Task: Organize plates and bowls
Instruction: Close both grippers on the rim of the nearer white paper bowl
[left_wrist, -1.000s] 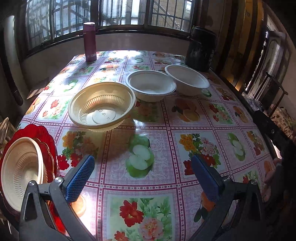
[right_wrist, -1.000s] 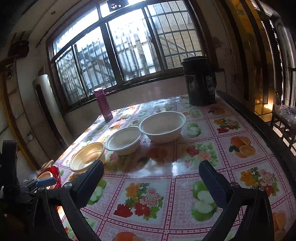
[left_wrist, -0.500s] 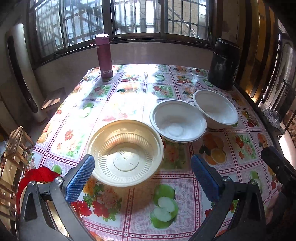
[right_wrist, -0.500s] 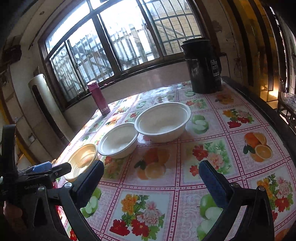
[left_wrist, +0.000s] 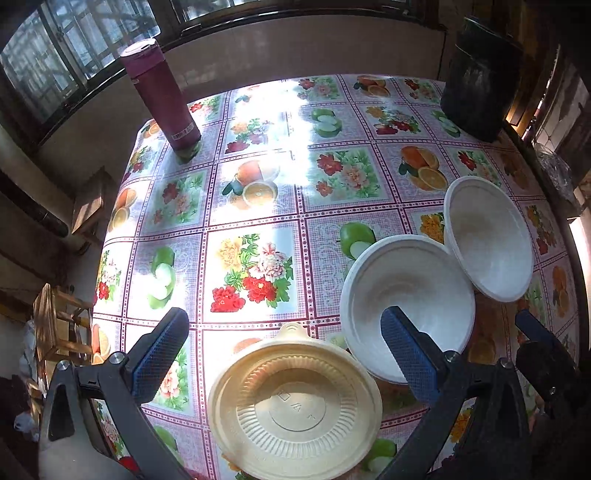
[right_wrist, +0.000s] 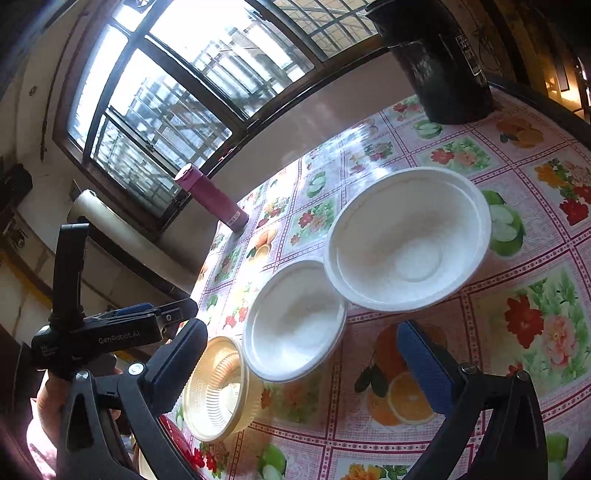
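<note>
A desk (left_wrist: 258, 192) under a glossy fruit-and-flower cloth stands against a barred window. At its far edge stand a maroon flask (left_wrist: 160, 96) on the left and a dark pot (left_wrist: 476, 81) on the right.

Three bowls lie in a diagonal row, rim to rim. Nearest my left side is a ribbed yellow bowl (left_wrist: 295, 406); next comes a white bowl (left_wrist: 406, 299); beyond it a larger white bowl (left_wrist: 487, 236). All three sit upright and empty. I judge the row makes them easy to nest one into another, though none is stacked yet. A sliver of red shows at the bottom edge of the right view, below the yellow bowl; I cannot tell what it is.

My left hand-held gripper (left_wrist: 284, 358) hangs above the yellow bowl, looking steeply down, jaws spread wide and holding nothing. The bowl lies between the two blue pads, so I judge it the likely first pick.

My right hand-held gripper (right_wrist: 306, 362) is held lower and tilted, aimed across the desk at the two white bowls, jaws likewise wide apart and empty. In its view the left tool appears at the left edge, with a hand (right_wrist: 51, 395) wrapped round its grip.
</note>
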